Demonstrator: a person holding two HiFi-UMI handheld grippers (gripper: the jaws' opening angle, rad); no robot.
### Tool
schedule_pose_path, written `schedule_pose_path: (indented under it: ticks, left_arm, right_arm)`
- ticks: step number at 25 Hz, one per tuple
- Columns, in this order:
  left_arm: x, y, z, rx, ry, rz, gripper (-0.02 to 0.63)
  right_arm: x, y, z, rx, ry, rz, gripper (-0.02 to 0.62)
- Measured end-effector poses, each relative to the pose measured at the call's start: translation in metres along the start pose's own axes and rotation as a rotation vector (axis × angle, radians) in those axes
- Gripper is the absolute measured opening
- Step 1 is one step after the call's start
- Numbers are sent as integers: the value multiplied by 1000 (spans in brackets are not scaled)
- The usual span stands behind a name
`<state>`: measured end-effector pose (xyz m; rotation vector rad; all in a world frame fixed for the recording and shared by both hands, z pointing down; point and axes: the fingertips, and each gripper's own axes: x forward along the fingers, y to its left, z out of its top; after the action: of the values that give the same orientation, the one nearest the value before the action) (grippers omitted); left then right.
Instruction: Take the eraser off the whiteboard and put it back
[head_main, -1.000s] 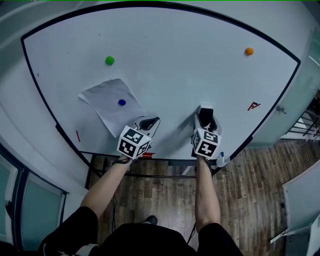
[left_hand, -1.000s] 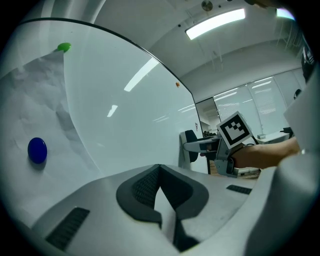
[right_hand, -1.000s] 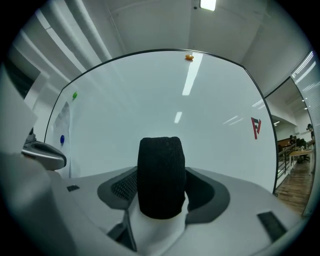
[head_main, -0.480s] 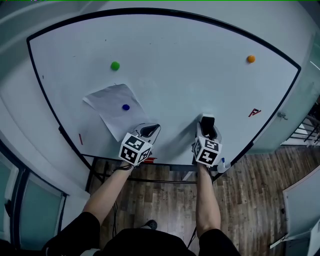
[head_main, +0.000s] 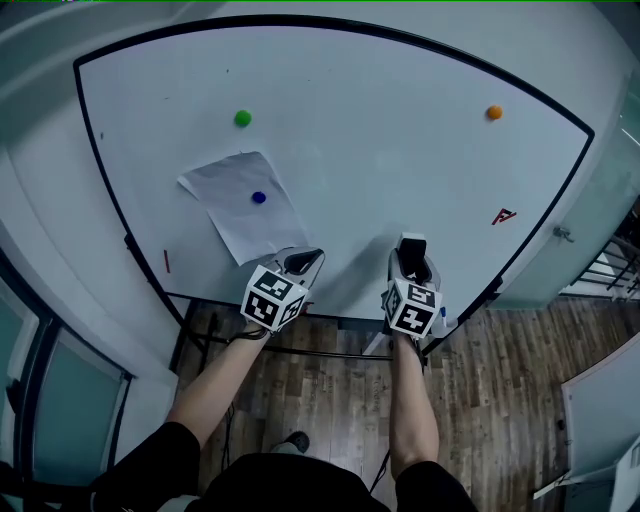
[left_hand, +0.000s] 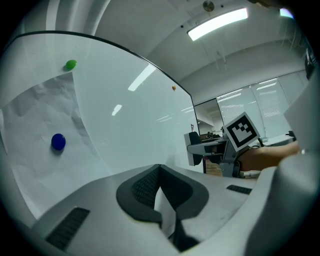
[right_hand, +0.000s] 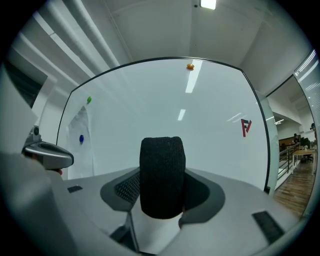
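Note:
The black eraser (right_hand: 162, 175) sits between the jaws of my right gripper (right_hand: 161, 200), which is shut on it. From the head view the eraser (head_main: 412, 244) shows at the tip of the right gripper (head_main: 412, 256), low on the whiteboard (head_main: 380, 150). Whether it touches the board I cannot tell. My left gripper (head_main: 301, 262) hovers beside it to the left, near the lower corner of a sheet of paper (head_main: 243, 205). Its pads meet at the tip and nothing is between them (left_hand: 160, 172).
A blue magnet (head_main: 259, 198) pins the paper. A green magnet (head_main: 243, 118) and an orange magnet (head_main: 494, 112) sit higher up, with a red logo (head_main: 505, 215) at the right. A marker (head_main: 441, 318) lies at the board's lower edge. Wooden floor lies below.
Both grippers have drifted a little toward the board's lower edge and toward me. The right jaws look narrower around the eraser than a second ago.

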<state>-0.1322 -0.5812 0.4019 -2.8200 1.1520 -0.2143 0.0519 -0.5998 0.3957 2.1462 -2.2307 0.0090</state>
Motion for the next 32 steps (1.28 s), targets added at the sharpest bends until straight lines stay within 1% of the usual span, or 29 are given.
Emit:
schedule_pose_path:
  ticks: [4, 8, 14, 21, 24, 29, 32]
  left_arm:
    - [-16, -23, -8, -12, 6, 4, 17]
    - [-38, -44, -14, -36, 5, 29, 17]
    - [-84, -80, -21, -49, 23, 63, 17]
    - [-139, -103, -25, -133, 26, 121, 17]
    - [-156, -115, -19, -159, 18, 116, 17]
    - [-168, -146, -10, -118, 33, 77, 17]
    - [-173, -151, -5, -109, 32, 94, 17]
  right_arm:
    - [-26, 2, -13, -4, 19, 20, 241]
    - [-57, 1, -30, -7, 47, 40, 241]
    - [-113, 3, -47, -7, 80, 87, 241]
    - [-174, 8, -53, -4, 102, 120, 241]
    - [-191, 14, -55, -4, 111, 132, 241]
    - [-215, 26, -46, -9, 95, 163, 241]
    - [-225, 30, -32, -20, 73, 188, 241]
